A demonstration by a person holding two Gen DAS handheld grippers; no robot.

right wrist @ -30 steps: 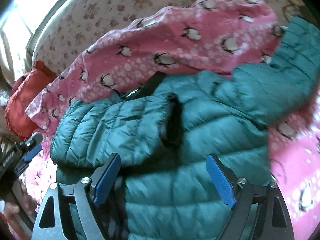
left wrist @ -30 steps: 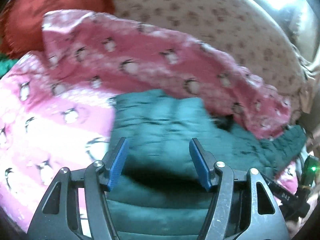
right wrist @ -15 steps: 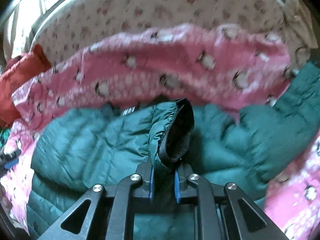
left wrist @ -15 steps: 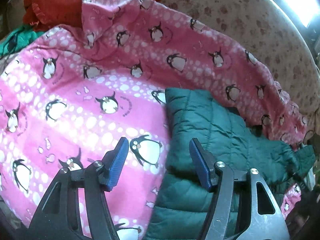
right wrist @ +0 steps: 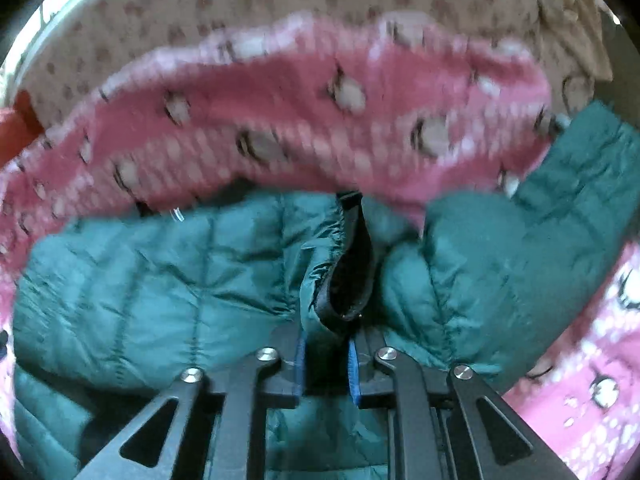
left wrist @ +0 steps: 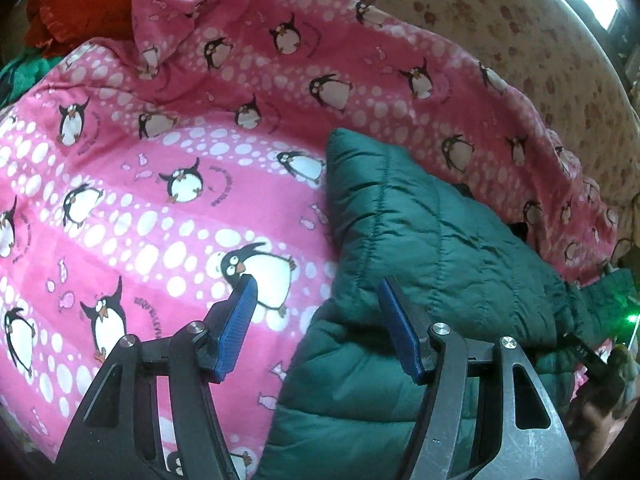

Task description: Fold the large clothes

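Bed surface: covered by a pink fleece blanket (left wrist: 168, 208) printed with penguins and white dots, spread under and ahead of the left gripper (left wrist: 316, 304), rumpled into a ridge along its far side. In the right wrist view the same blanket (right wrist: 304, 140) shows blurred beyond the right gripper (right wrist: 326, 354).

Beyond the blanket: a beige floral sheet (left wrist: 500, 28).

On the blanket: a dark green quilted puffer jacket (left wrist: 432, 248), lying ahead and to the right of the left gripper, one folded layer over another.

Far left corner: a red ruffled cushion (left wrist: 80, 0), touching the blanket's edge.
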